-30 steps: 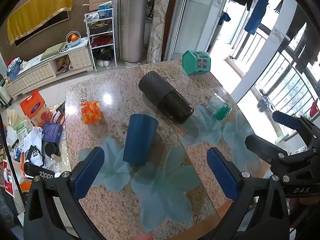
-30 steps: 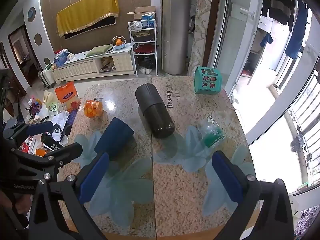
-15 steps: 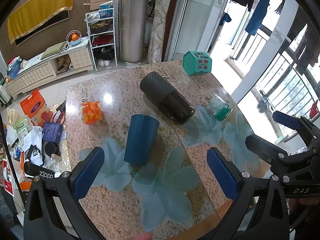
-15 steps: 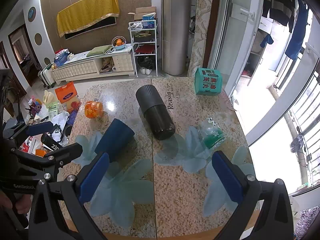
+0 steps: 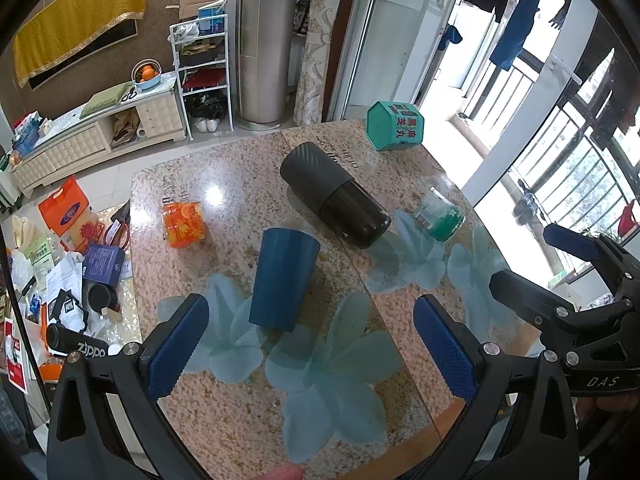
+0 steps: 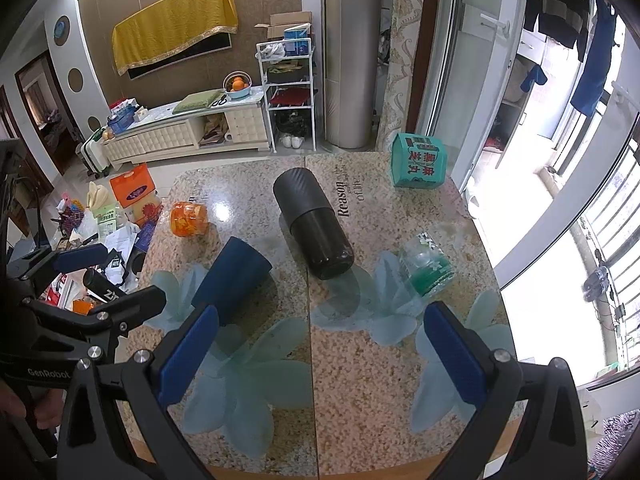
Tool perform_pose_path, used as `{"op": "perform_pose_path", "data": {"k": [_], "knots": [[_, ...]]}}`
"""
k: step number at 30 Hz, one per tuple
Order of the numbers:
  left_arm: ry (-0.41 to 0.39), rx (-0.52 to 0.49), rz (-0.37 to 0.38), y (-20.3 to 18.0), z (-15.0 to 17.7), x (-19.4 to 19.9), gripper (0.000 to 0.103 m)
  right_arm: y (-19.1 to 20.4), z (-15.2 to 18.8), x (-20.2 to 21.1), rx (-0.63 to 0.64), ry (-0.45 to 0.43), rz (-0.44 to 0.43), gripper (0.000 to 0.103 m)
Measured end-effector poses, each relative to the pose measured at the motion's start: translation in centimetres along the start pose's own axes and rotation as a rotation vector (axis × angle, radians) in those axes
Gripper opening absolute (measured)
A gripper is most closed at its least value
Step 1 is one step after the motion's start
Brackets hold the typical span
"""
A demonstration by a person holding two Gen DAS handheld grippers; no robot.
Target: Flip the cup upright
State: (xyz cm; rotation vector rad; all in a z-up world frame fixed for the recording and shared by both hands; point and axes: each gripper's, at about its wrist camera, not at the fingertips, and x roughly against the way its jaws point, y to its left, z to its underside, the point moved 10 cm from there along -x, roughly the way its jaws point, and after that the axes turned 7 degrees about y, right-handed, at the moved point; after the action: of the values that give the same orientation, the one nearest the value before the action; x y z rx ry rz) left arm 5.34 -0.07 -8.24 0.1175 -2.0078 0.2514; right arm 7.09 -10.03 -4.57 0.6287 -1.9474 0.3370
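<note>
The left claw (image 5: pixel 310 346) hangs wide open above the near edge of the counter (image 5: pixel 240 420), its blue pads holding nothing. Over the last second almost nothing has changed: the view from it has crept only slightly, the cup sitting a touch nearer the gap between the pads than it did, and no object on the counter has shifted. I read that as the reach barely begun, with the whole flip still to do.

Going left to right in the left wrist view: an orange jar (image 5: pixel 184 224) lies toward the left edge, apart from everything else. Next comes the blue cup (image 5: pixel 284 278), lying on its side near the middle of the counter, its wider end pointing away from the camera and its narrower end toward the claw, resting partly on a pale flower pattern. It looks matte, plain and tapered; which end is the mouth I cannot tell. Just beyond it, not touching, a black flask (image 5: pixel 334 194) also lies on its side. Further right sits a clear green-labelled bottle (image 5: pixel 438 216), and at the far edge a teal box (image 5: pixel 394 126).

The right claw (image 6: pixel 320 354) is likewise spread wide and empty, hovering over the near right half of the counter, well apart from the cup.
</note>
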Motion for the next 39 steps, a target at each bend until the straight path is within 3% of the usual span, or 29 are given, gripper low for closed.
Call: {"op": "perform_pose_path", "data": {"k": [13, 20, 39], "knots": [[0.032, -0.023, 0.011, 1.2, -0.4, -1.0, 0.103, 0.4, 0.2, -0.8, -0.002, 0.01, -0.015, 0.103], [0.114, -0.058, -0.024, 2.3, -0.6, -3.0, 0.103, 0.8, 0.4, -2.1, -0.005, 0.043, -0.049, 0.103], [0.421, -0.112, -0.073, 4.2, -0.2, -18.1, 0.103, -2.2, 1.7, -6.2, 0.025, 0.186, -0.05, 0.103]]}}
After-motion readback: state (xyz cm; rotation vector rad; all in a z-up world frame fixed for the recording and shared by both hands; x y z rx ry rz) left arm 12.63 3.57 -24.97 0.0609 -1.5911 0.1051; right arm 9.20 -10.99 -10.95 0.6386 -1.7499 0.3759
